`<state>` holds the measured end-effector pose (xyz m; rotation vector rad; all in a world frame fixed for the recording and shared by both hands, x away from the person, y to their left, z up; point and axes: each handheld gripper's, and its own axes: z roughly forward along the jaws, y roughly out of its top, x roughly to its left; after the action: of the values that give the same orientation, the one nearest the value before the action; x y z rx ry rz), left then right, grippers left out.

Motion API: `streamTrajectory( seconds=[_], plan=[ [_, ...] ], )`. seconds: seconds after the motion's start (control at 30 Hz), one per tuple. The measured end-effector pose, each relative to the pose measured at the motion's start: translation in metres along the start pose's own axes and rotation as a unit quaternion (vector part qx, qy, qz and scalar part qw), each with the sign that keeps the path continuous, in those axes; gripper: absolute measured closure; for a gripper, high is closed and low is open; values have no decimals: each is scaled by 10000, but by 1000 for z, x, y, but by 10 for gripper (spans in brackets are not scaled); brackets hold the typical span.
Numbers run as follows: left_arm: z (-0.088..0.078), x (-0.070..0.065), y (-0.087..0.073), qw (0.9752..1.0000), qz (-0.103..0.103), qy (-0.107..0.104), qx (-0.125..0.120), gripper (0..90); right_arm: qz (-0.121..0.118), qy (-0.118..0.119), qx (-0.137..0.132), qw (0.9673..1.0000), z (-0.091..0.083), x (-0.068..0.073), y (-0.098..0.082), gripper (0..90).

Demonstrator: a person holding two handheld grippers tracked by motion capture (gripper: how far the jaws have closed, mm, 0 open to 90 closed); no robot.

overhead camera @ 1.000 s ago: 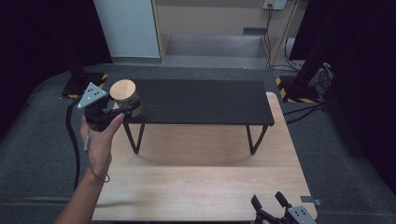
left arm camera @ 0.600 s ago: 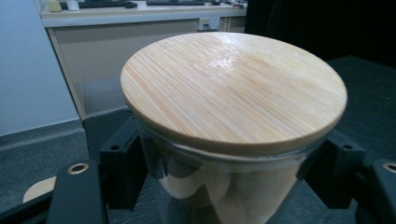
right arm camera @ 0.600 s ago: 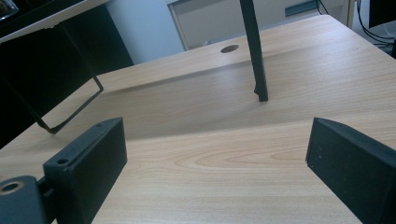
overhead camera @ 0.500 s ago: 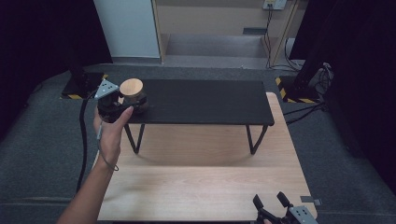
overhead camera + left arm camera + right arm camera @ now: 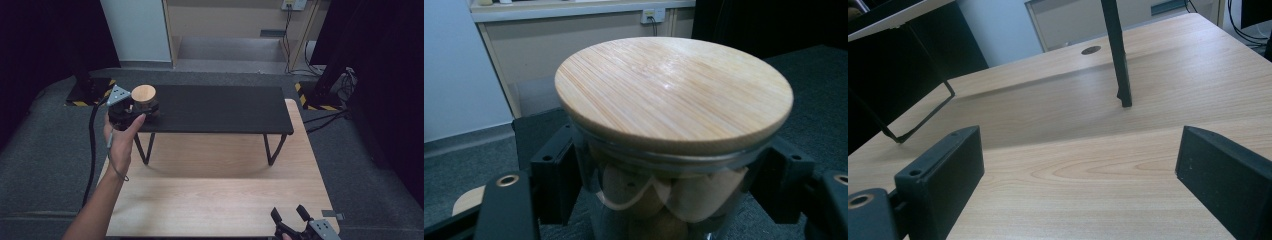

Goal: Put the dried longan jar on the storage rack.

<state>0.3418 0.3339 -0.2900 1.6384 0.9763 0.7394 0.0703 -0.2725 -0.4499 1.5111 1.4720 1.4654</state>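
Your left gripper (image 5: pixel 136 106) is clamped on the glass jar (image 5: pixel 659 200), jaws pressed on the glass wall either side, just under the bamboo lid (image 5: pixel 674 92). The jar sits over the left end of the black shelf (image 5: pixel 215 107). I can't tell whether its base is touching the shelf top or hanging just above it.

My read: you're setting the jar down on that shelf.
- Keep the jar upright. The lid looks seated level, but nothing shows it's locked on.
- Get the base fully over the shelf top. It's near the left edge, and the overhang risk is real.
- Lower until you feel contact, then open. Don't release early, it's glass with round pale pieces inside.
- Open the jaws wide and back out straight, so a pad doesn't drag the jar sideways.

Your left hand (image 5: pixel 122 142) holds the gripper from the near side.

Your right gripper (image 5: pixel 1078 170) is idle at the near right corner of the wooden table (image 5: pixel 215 195), jaws spread wide, holding nothing. Leave it parked, well apart from the shelf leg (image 5: pixel 1115 55).
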Motion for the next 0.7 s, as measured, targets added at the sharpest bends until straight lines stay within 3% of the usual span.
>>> streamTrajectory(
  seconds=[0.33,0.37,0.43,0.7],
  plan=[
    [2,-4,-6,9999,93,109,-96,236,24,2,22,10000,1,-1,-2,54],
    [3,-6,-6,9997,116,180,-81,121,25,6,23,10000,1,-1,-2,54],
    [3,-10,-9,9994,136,288,-146,62,32,-1,24,10000,1,-1,-2,53],
    [-1,-12,-12,9992,95,284,-264,19,29,19,38,10000,1,-1,-1,52]
  ],
)
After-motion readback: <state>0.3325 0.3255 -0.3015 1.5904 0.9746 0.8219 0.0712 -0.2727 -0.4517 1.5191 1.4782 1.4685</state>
